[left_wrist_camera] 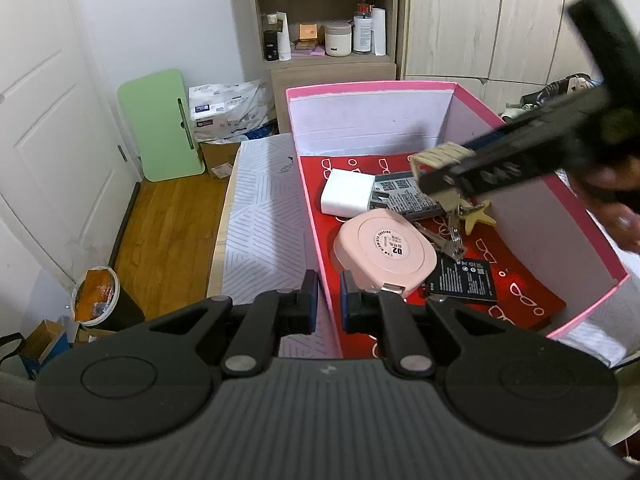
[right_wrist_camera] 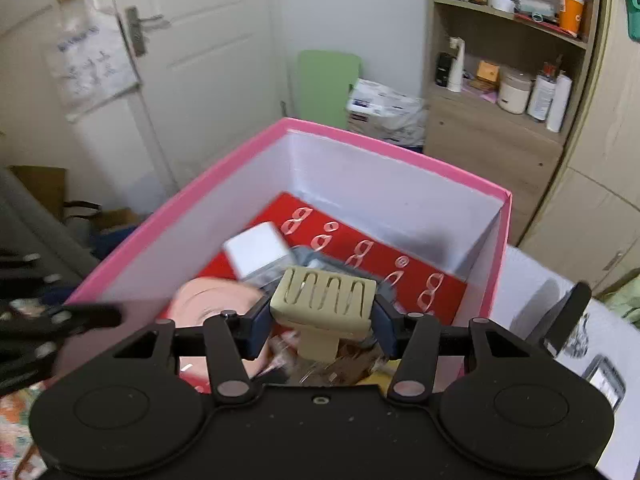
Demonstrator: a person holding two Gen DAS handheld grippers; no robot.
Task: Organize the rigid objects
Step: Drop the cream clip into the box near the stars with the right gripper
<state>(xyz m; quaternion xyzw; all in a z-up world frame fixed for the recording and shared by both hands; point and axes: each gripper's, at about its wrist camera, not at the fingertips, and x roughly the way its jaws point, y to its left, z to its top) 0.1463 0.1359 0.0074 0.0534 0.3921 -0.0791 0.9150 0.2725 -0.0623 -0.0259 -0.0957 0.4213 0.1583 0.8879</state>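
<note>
Right tool (right_wrist_camera: 322, 320) clamped on beige slotted plastic clip (right_wrist_camera: 324, 294), directly above pink cardboard box (right_wrist_camera: 384, 152) interior; left tool (left_wrist_camera: 329, 300) together, pinching box's near-left wall.

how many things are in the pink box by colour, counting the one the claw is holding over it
white: 1, charger
pink: 1, round case
black or grey: 2, batteries
metal: 1, keys with a star charm
beige: 1, clip in the right claw
total: 6
</note>
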